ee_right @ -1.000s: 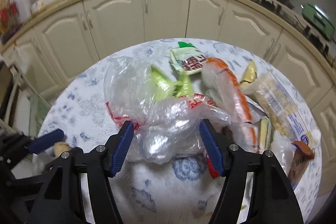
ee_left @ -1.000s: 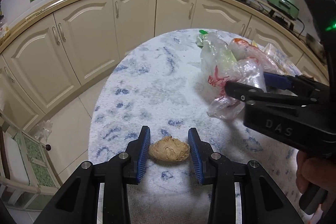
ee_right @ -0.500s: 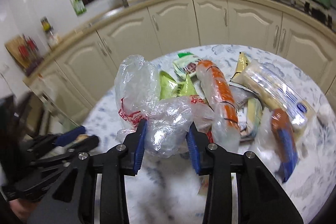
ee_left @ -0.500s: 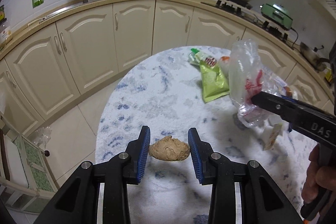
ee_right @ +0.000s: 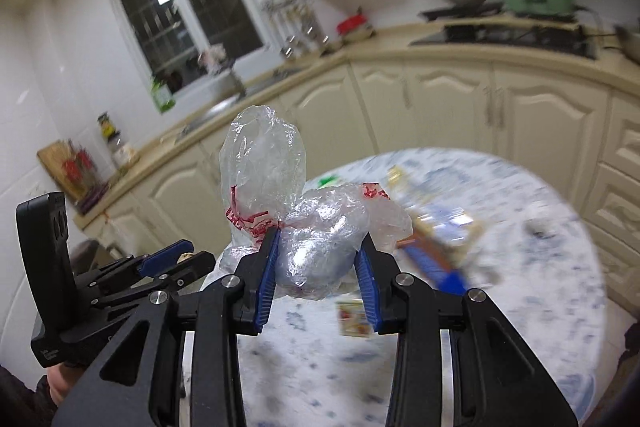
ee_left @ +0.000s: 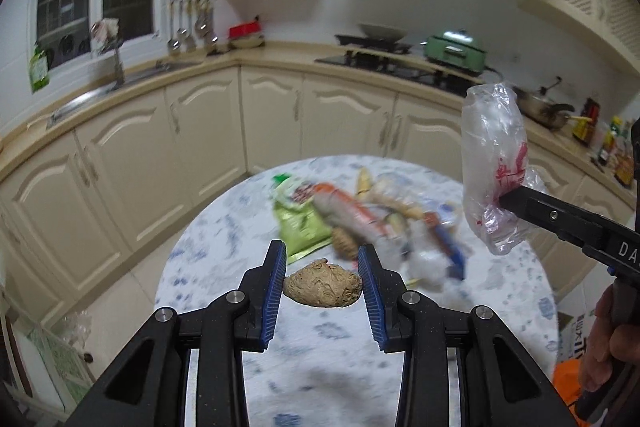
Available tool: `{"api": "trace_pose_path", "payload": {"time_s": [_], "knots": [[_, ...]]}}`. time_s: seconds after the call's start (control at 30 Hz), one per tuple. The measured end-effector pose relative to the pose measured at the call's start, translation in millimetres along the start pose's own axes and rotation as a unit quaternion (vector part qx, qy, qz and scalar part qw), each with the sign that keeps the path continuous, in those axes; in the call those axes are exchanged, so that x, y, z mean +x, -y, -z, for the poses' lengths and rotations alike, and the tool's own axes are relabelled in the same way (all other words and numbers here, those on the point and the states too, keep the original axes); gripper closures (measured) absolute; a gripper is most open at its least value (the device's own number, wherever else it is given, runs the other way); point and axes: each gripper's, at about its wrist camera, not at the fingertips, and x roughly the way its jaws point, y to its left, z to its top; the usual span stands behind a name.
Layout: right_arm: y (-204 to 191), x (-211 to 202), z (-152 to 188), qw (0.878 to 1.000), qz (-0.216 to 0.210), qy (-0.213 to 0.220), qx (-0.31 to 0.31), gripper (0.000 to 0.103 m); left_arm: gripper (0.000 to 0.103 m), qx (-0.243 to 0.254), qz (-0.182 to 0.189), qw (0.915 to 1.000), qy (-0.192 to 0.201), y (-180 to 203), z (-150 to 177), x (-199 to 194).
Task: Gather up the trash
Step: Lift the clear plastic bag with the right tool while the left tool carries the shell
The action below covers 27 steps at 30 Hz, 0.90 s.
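the left gripper [ee_left: 322, 281] is clamped on a crumpled tan-brown wad of paper [ee_left: 322, 288], which sits between its blue-padded fingers [ee_left: 274, 285] and is held up in the air above the round white table with a blue mottled pattern [ee_left: 512, 291]. the right gripper [ee_right: 316, 269] is closed on a crinkled clear plastic bag with red printing [ee_right: 312, 243]; the bunched middle of the bag is squeezed between the pads while a puffed lobe of it stands up above the left finger and another fold spills over the right one. from the left wrist view the same bag [ee_left: 494, 163] hangs off the tip of the right gripper, raised well clear of the tabletop. on the table behind lies a blurred heap of wrappers, among them a flat light-green packet [ee_left: 302, 225] and a long orange-and-white plastic package [ee_left: 344, 207]. a small square printed card [ee_right: 354, 319] rests on the table just below the right gripper. cream kitchen cabinets [ee_left: 200, 147] curve around behind the table.
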Motion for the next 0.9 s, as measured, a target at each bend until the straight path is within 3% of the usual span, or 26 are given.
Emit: {"api": "trace_pose_path", "payload": {"time_s": [0.27,0.47,0.7,0.9], "knots": [[55.7,-114.3,2.3,0.992,0.084,0.08,0.039,0.066,0.07,0.078,0.083,0.9929,0.034,101.6,-15.0,-15.2],[113.1,-200.1,24.9,0.974,0.164,0.124,0.092,0.066,0.07,0.13,0.162,0.9775,0.036,184.6,-14.5,-10.7],[184.6,-267.7,72.9,0.944,0.246,0.139,0.169,0.066,0.07,0.184,0.243,0.9525,-0.008,275.2,-2.3,32.8],[248.9,-280.6,119.1,0.92,0.284,0.117,0.245,0.066,0.07,0.225,0.286,0.9272,-0.088,352.7,19.4,106.1]]}}
